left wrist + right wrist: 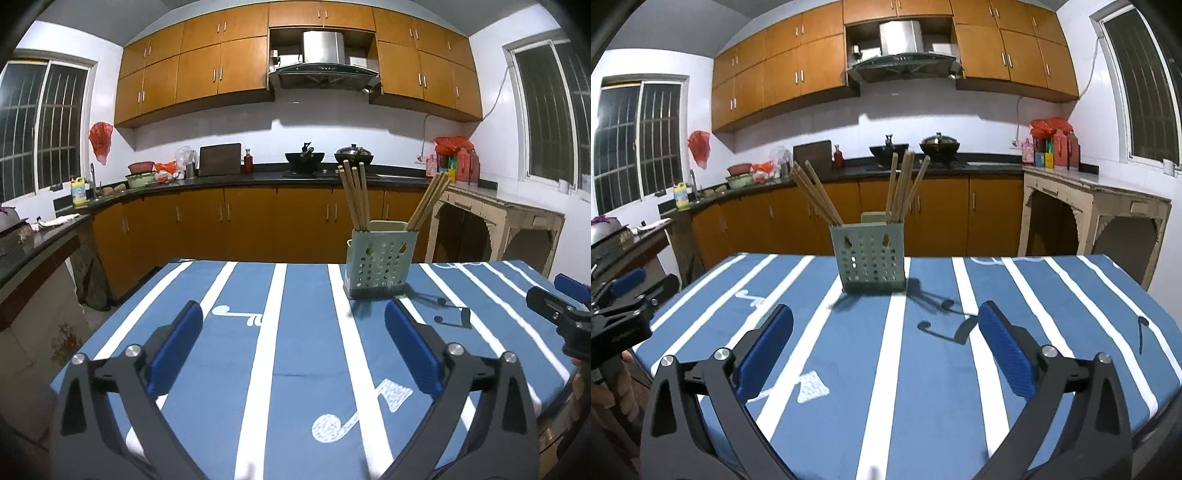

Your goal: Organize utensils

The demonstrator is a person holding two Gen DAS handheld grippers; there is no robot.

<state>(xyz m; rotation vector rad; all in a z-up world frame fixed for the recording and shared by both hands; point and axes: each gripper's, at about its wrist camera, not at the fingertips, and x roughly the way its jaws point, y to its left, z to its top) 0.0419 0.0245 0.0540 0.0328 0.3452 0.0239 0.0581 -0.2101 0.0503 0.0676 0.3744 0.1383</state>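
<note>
Chopsticks (901, 188) already stand in two bunches in the perforated holder (872, 258) mid-worktop (923, 369) — left gripper (293, 347) and right gripper (885, 345) hover near, jaws wide, empty — sorting looks done, next likely withdrawal.

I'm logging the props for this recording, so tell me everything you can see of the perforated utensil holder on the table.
The utensil holder is a pale grey-green box, plastic by its look, with rows of round holes and two keyhole slots in its facing wall and a darker base. It stands upright on the blue striped tablecloth, toward the far edge. Two groups of wooden chopsticks lean in separate compartments, one group toward each side. Neither claw touches it.
</note>
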